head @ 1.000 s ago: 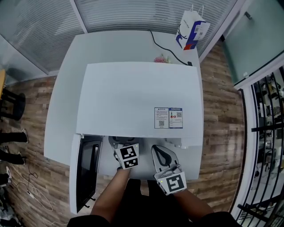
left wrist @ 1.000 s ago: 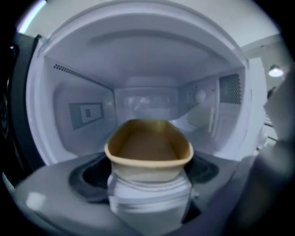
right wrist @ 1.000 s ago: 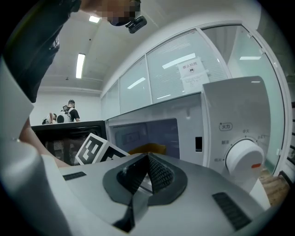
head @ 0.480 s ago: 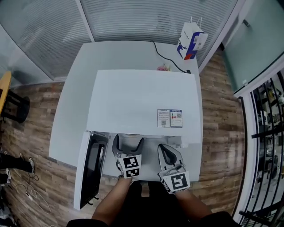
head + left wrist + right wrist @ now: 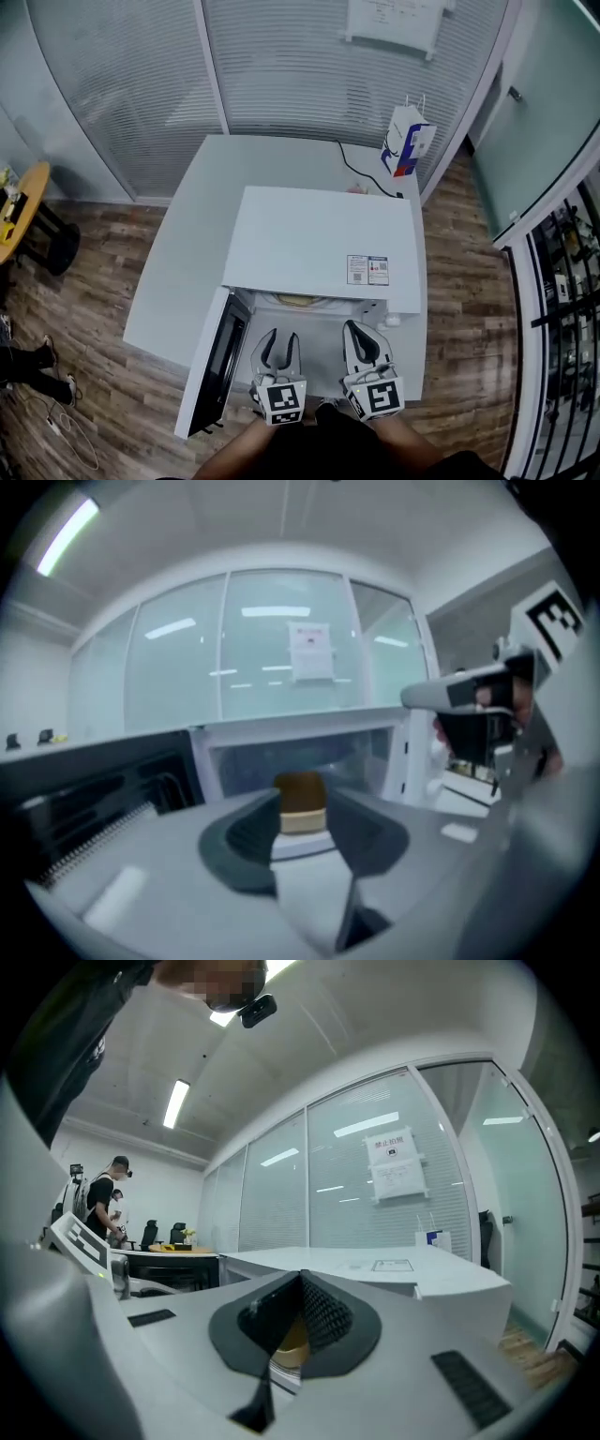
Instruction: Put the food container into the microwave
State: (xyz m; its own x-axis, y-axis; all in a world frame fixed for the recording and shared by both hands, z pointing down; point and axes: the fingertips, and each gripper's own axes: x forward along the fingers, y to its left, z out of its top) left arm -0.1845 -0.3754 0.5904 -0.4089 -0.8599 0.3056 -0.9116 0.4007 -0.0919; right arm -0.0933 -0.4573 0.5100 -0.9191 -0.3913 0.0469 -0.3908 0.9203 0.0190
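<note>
The white microwave (image 5: pixel 319 244) stands on a white table, its door (image 5: pixel 214 370) swung open to the left. Inside the cavity lies the food container (image 5: pixel 295 301), brown over beige, which also shows in the left gripper view between the jaws (image 5: pixel 302 819), some way off. My left gripper (image 5: pixel 278 347) hangs in front of the opening, open and empty (image 5: pixel 302 794). My right gripper (image 5: pixel 364 339) is beside it on the right, its tips touching (image 5: pixel 301 1276), holding nothing. It appears at the right of the left gripper view (image 5: pixel 487 724).
A blue and white paper bag (image 5: pixel 405 142) stands at the table's far right corner, with a black cable (image 5: pixel 361 178) running to the microwave. Glass partitions close off the back. A round wooden table (image 5: pixel 19 202) is at the far left. People stand in the distance (image 5: pixel 103 1204).
Both grippers have drawn back from the microwave opening toward the person. The left one came out of the cavity empty, and the container now shows inside.
</note>
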